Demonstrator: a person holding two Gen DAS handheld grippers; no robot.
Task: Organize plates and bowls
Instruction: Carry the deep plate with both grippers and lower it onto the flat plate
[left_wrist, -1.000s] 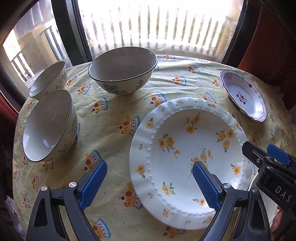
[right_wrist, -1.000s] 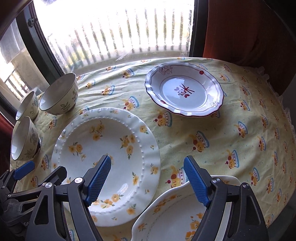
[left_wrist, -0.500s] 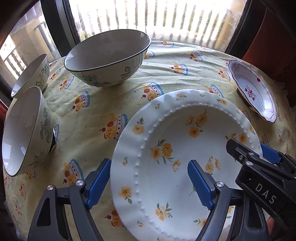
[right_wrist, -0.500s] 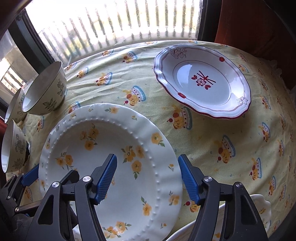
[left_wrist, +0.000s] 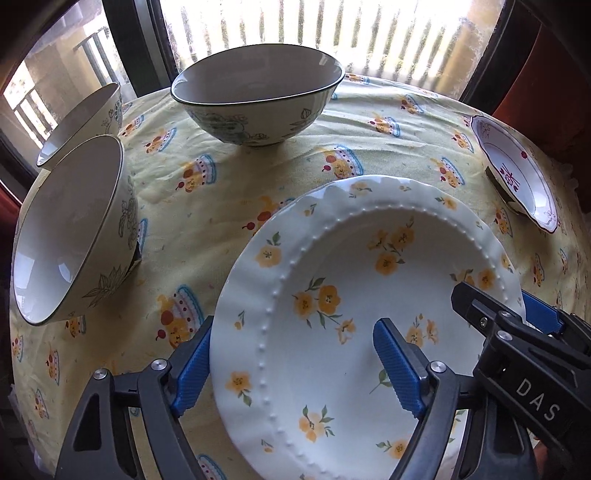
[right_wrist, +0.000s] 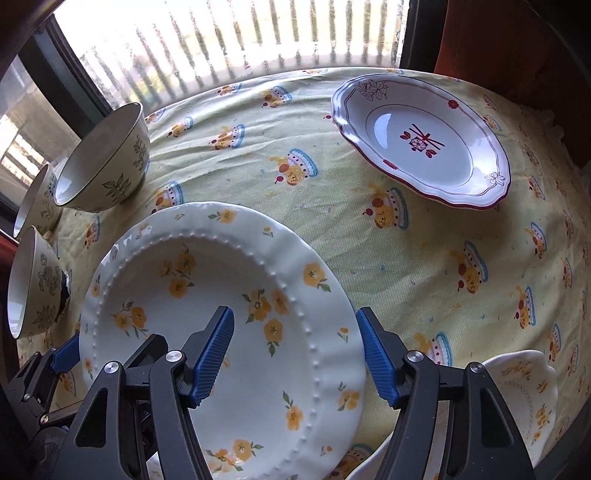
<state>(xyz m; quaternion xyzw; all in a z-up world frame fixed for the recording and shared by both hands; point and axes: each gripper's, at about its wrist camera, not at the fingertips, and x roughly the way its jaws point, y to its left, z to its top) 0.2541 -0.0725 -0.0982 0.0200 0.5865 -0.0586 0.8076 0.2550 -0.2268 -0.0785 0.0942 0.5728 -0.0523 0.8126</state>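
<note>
- Both grippers, left (left_wrist: 291, 365) and right (right_wrist: 295, 354), straddle opposite plate (left_wrist: 354, 332) rims, jaws wide, pads not visibly pressing.
- Plate likely stiff, glossy, slippery, breakable; best gripped at the rim.

The left gripper (left_wrist: 291, 365) straddled the left rim of a flowered plate (left_wrist: 332, 295), its jaws apart after narrowing. The right gripper (left_wrist: 517, 325) reached over the plate's right rim. Three bowls (left_wrist: 258, 96) stood toward the bench's (left_wrist: 207, 206) far-left edge.
</note>
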